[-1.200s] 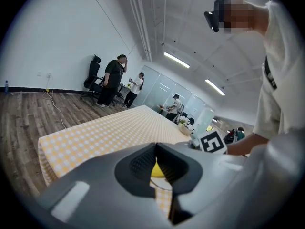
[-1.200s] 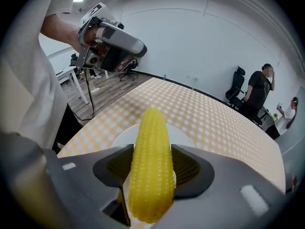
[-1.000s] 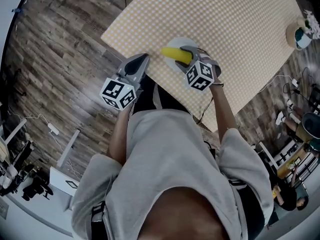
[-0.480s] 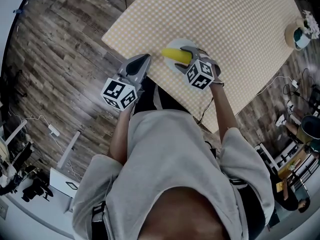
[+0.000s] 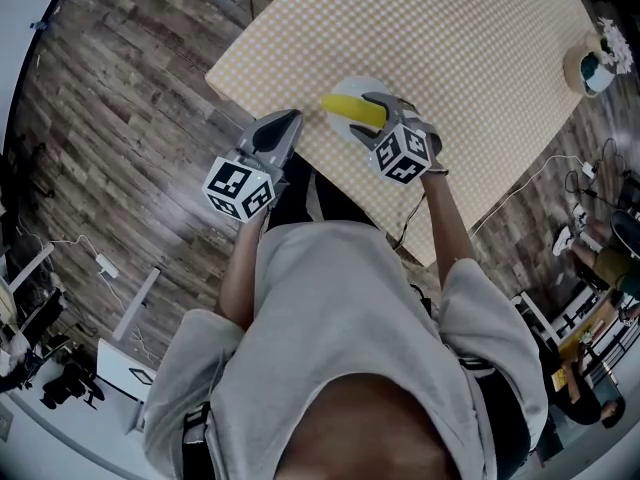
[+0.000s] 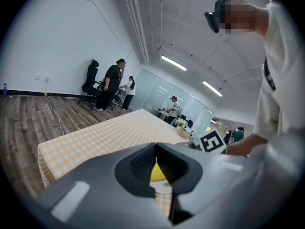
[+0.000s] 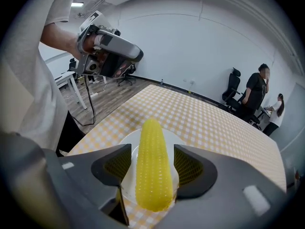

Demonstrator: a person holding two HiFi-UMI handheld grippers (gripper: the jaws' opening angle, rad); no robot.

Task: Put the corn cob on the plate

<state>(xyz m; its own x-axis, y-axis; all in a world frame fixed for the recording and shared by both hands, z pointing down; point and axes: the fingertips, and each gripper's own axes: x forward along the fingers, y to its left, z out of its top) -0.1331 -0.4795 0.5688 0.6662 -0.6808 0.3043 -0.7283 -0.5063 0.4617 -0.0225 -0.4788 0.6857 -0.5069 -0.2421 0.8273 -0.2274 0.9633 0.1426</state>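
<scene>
Wood-plank floor [image 5: 130, 98] surrounds a table [image 5: 450, 58] spread with a yellow checked cloth, and a white plate [image 7: 132, 144] sits just inside its near edge, toward the left corner. On that plate lies the corn cob [image 5: 350, 109], with the right gripper [image 7: 153, 168] spread wide around it, a pad on either side and neither one pressing. At the same edge, just beside the plate, the left gripper [image 5: 285, 123] is closed on nothing

Corn cob [image 7: 151, 163]: yellow, bare, whole. Lies flat on the plate [image 7: 131, 140], lengthwise between the parted jaws of the right gripper [image 7: 153, 168], clear of both pads, far end pointing away from the tongs. Plate: white, round, directly beneath those jaw tips.
</scene>
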